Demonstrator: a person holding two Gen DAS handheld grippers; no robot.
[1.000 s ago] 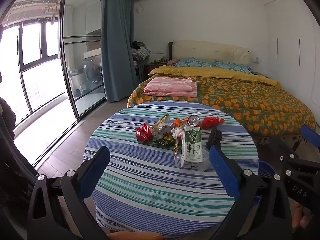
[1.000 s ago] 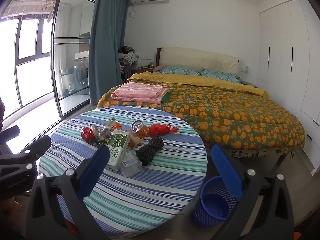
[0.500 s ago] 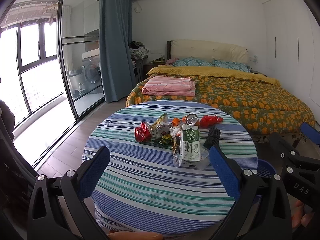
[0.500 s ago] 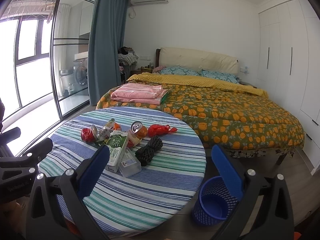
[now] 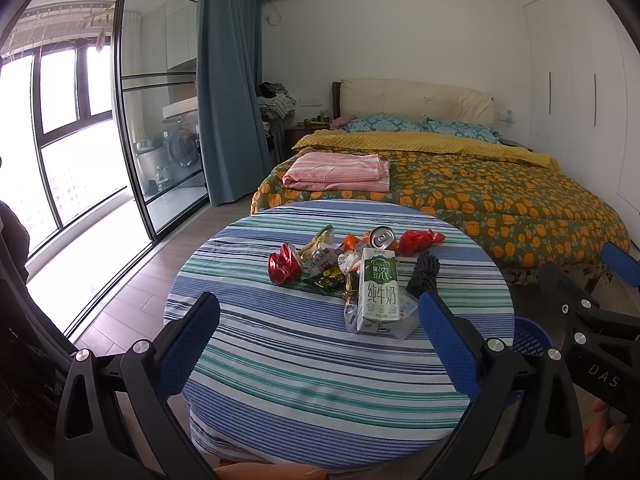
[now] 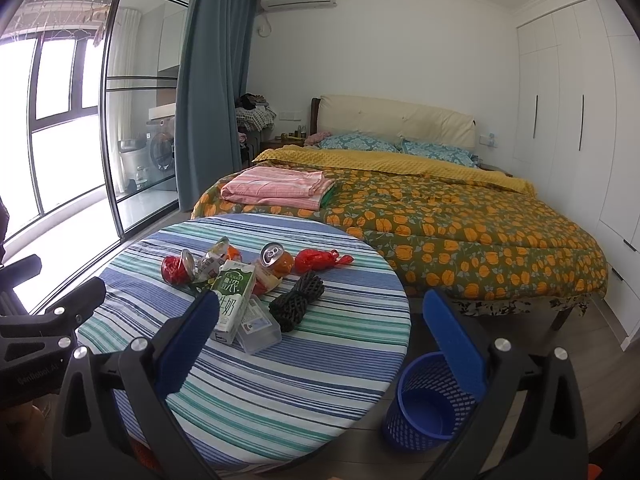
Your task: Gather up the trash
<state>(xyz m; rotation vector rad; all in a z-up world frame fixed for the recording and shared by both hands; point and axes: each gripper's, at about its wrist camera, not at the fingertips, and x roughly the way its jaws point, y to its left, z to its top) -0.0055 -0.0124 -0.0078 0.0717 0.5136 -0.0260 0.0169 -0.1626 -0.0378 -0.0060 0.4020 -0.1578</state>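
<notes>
Trash [image 5: 352,268] clusters mid-desk [image 5: 280,364], edges bare; basket [image 6: 428,404] at 4 o'clock; left tongs [image 5: 320,344] and right tongs [image 6: 320,340] gape wide, empty.

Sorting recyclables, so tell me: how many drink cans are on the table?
2: a crushed red can at the pile's left end, and an orange can behind the milk carton. Wrappers may hide more.

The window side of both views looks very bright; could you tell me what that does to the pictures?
Left wrist view: the window is blown out white, and the table stays readable. Right wrist view: the same glare, with straight frames bowed by the fisheye.
</notes>
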